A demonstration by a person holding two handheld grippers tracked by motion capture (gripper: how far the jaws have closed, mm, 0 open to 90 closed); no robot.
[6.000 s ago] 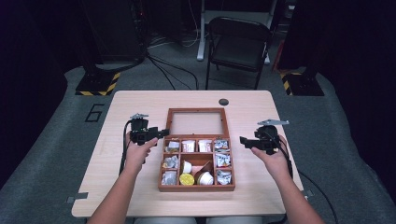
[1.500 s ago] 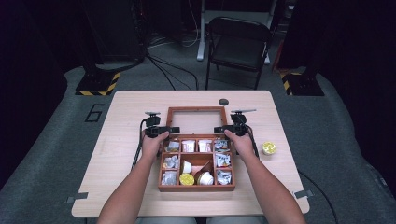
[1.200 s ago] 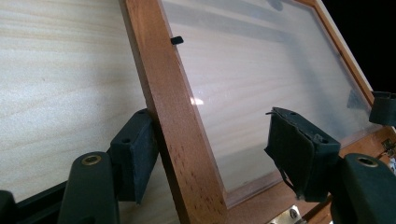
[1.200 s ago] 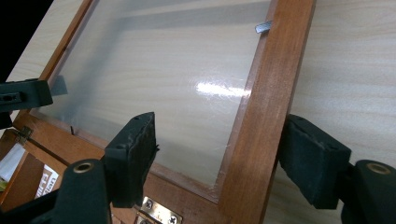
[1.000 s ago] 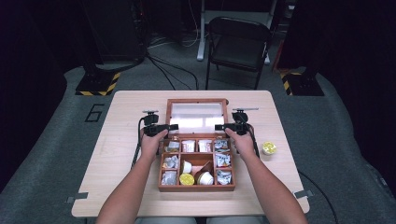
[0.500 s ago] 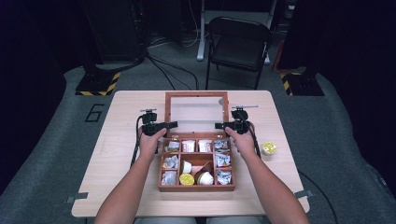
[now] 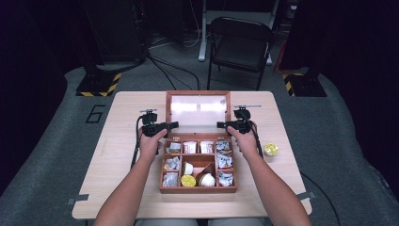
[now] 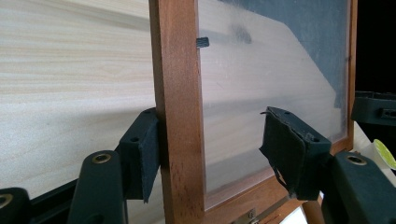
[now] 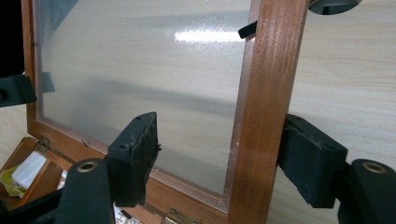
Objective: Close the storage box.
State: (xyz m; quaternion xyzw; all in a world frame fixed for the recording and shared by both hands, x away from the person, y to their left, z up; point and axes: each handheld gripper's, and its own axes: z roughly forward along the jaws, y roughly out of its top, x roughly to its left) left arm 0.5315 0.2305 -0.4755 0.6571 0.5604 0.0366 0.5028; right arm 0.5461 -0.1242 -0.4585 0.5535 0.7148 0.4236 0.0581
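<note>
A wooden compartment box (image 7: 197,189) lies mid-table, and its glass-paned lid (image 7: 198,107) stands tilted up at the back. My left gripper (image 7: 175,124) straddles the lid's left side rail (image 8: 177,93). Its outer pad touches the wood and its inner pad stands clear over the glass, so this gripper (image 8: 212,156) is open, though its jaws have just been closing. My right gripper (image 7: 220,125) straddles the right side rail (image 9: 268,84) the same way. One pad rests against the rail's outer edge and the other stays off it, leaving this gripper (image 9: 222,156) open.
The compartments hold small wrapped packets and cups. A yellow-lidded cup (image 7: 270,149) sits on the table right of the box. A folding chair (image 7: 240,44) stands beyond the table's far edge. Bare tabletop lies to the left and right of the box.
Since the earliest frame both hands came in from the sides to the lid's rails, and a yellow cup appeared at right. Over the last second the lid swung up from nearly flat.
</note>
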